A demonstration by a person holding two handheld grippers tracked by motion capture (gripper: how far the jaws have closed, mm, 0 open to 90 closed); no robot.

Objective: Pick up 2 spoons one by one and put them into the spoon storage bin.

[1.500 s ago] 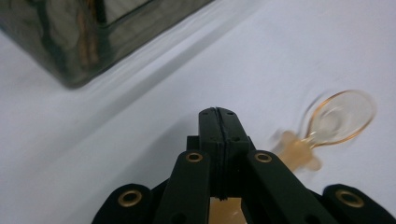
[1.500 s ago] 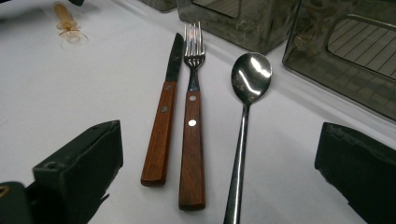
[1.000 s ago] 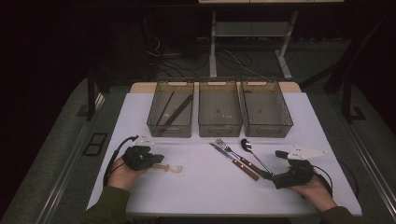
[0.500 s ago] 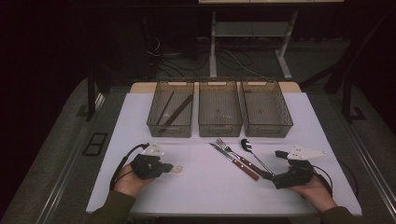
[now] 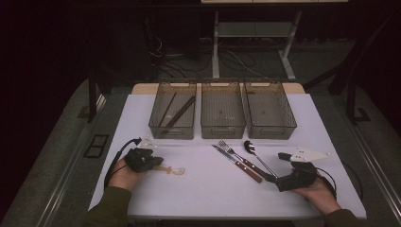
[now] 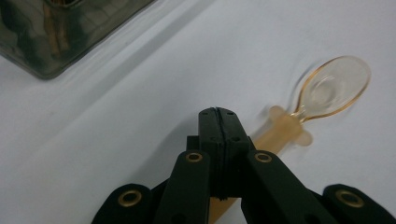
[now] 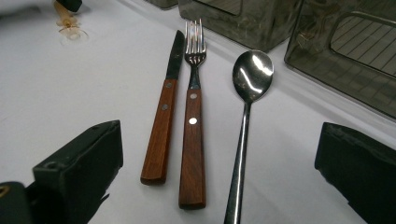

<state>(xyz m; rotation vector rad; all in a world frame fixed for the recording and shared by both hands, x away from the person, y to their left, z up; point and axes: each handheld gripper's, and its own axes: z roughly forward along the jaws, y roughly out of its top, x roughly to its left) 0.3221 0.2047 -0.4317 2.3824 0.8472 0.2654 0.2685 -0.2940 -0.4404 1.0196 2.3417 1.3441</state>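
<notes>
A small spoon (image 5: 172, 170) with a clear amber-rimmed bowl and pale handle lies flat near the bench's (image 5: 198, 198) front left corner.

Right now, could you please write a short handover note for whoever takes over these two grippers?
Left gripper: jaws shut, tip resting over the handle of the small amber plastic spoon, which lies on the white table; a real grip cannot be confirmed.
Right gripper: jaws open, holding nothing, aimed at the cutlery.
Knife, fork and metal spoon lie side by side on the table in front of the bins.
Left bin holds chopsticks; middle bin and right bin look empty.
Left: probably sorting the four loose pieces into the bins.
</notes>
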